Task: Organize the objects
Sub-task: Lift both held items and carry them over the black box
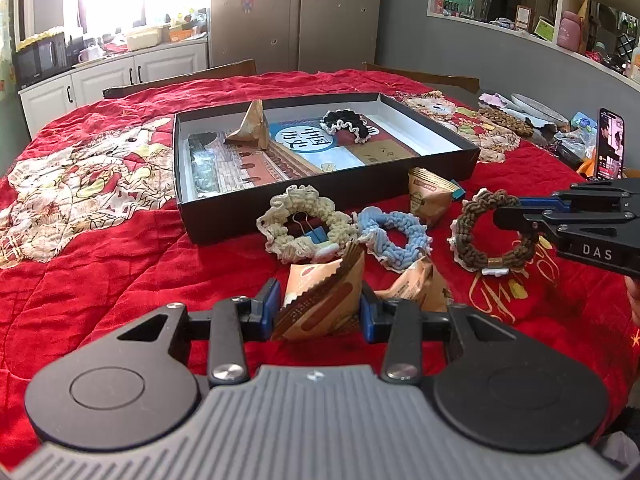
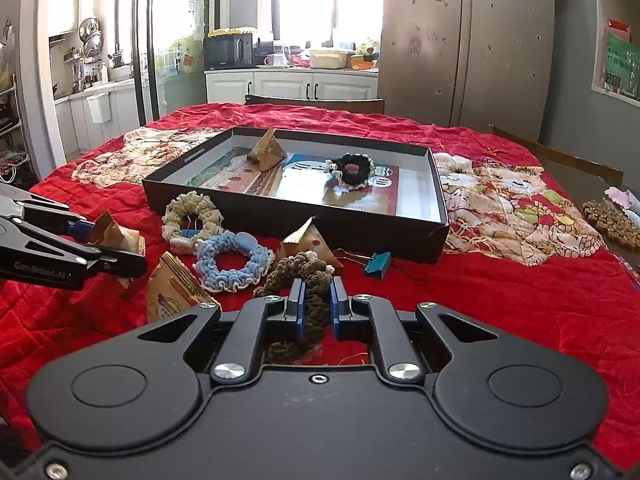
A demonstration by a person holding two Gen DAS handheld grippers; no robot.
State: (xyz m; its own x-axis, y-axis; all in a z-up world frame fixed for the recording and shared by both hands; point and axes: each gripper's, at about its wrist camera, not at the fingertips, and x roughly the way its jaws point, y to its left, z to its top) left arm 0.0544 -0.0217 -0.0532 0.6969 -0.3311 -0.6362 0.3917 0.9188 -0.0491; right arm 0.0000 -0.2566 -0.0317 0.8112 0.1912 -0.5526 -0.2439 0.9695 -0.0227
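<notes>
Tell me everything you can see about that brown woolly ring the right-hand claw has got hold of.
The brown scrunchie is a thick crocheted ring of dark brown yarn with a pale frilly edge on one side and a small white charm. The right claw is shut on it, squeezing one stretch of the loop flat between its blue pads, with the rest bunching out beyond the fingertips. It sits low over the red quilt, just in front of a tan triangular packet and right of the blue scrunchie.

A home kitchen: white cabinets (image 2: 292, 86), microwave (image 2: 228, 51), fridge (image 2: 464, 40), quilt-covered table (image 2: 500, 300).
</notes>
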